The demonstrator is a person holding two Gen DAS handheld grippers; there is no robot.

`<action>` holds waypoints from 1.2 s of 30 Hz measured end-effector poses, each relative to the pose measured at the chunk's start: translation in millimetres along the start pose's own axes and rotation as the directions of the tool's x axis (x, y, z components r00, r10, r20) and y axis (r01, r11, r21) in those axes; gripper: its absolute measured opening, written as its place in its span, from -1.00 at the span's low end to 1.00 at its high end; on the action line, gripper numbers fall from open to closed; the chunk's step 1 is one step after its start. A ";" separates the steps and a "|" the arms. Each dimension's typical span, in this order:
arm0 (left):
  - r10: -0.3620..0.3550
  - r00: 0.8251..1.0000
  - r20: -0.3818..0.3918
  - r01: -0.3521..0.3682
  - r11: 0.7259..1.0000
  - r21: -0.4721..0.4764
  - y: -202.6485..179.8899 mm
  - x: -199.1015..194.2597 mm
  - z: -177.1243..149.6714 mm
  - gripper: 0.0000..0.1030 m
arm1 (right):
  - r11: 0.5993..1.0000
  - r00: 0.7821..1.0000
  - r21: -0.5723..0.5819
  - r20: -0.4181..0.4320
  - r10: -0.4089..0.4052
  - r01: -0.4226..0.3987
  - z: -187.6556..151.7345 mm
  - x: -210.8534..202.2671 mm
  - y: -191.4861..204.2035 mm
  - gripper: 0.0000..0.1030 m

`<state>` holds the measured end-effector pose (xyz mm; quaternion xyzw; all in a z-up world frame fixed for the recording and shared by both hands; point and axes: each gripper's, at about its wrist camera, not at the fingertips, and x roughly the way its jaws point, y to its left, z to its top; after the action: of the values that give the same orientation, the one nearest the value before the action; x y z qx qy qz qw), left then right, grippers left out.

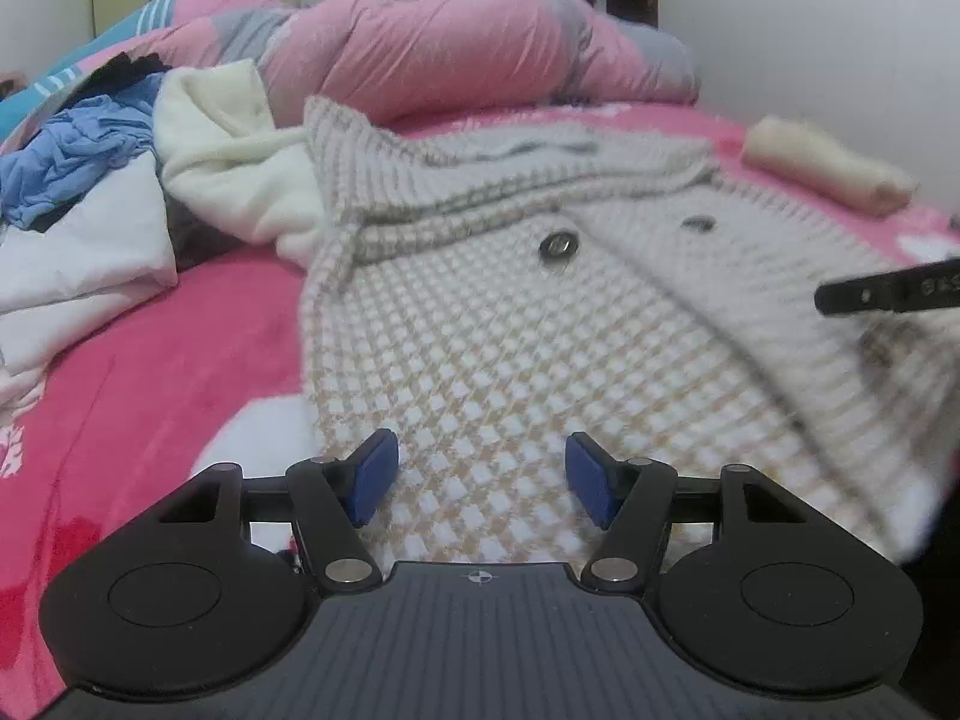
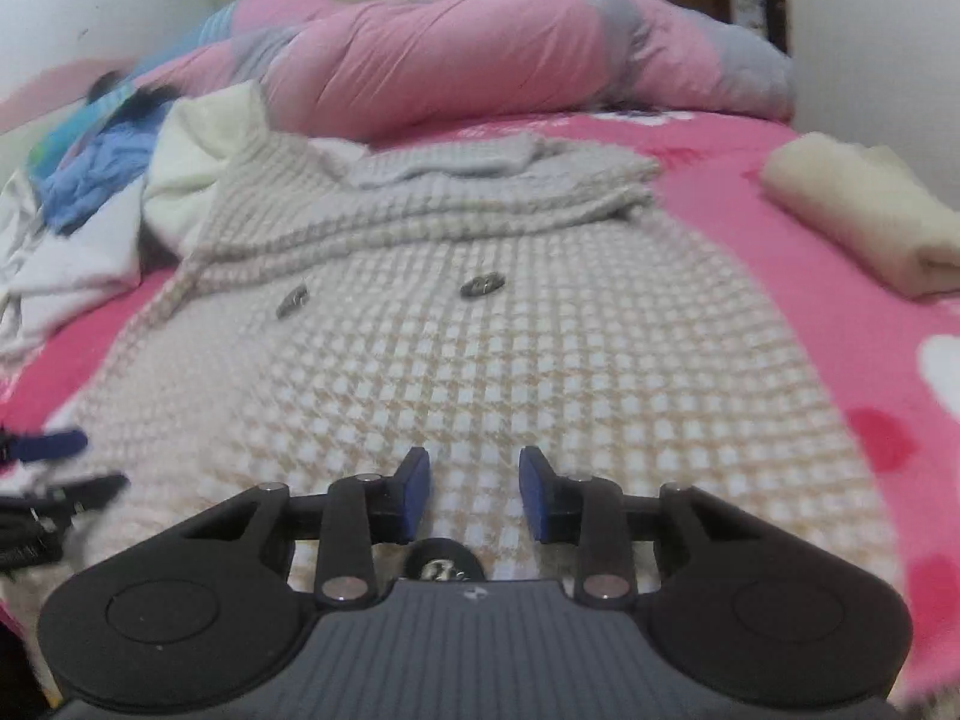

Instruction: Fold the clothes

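Note:
A cream and beige checked knit cardigan lies spread on the pink bed sheet, its sleeves folded across the top and two metal buttons showing. My left gripper hovers over the cardigan's lower left part, jaws open, nothing between the blue pads. My right gripper is over the lower middle of the cardigan, jaws apart with a narrower gap and nothing pinched. Each view catches the other gripper at its edge: right fingers, left fingers.
A rolled pink and grey duvet lies along the back. At the left is a pile of clothes in blue, white and cream. A folded cream garment rests at the right, near the wall.

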<state>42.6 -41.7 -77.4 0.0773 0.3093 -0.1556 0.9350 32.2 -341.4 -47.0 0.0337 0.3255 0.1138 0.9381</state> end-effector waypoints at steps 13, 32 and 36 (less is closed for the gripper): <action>-0.063 0.997 0.049 0.072 0.973 -0.219 18.6 -43.6 -42.8 0.39 | 0.969 0.972 -0.174 0.125 0.197 -0.174 -45.9 -44.1 49.3 -0.30; -0.316 0.949 -0.010 0.271 0.828 -0.491 37.2 -58.1 -92.8 0.23 | 0.797 0.894 0.446 0.017 0.448 -0.408 -93.0 -35.8 25.4 0.01; -0.327 0.944 -0.031 0.266 0.817 -0.511 36.0 -48.6 -97.4 0.02 | 0.735 0.886 0.561 -0.007 0.463 -0.380 -113.8 -28.8 16.3 0.22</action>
<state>-36.1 27.4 -124.0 -0.2075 0.4016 -0.2093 0.8671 -63.3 -333.5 -116.8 0.3635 0.3957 0.2283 0.8119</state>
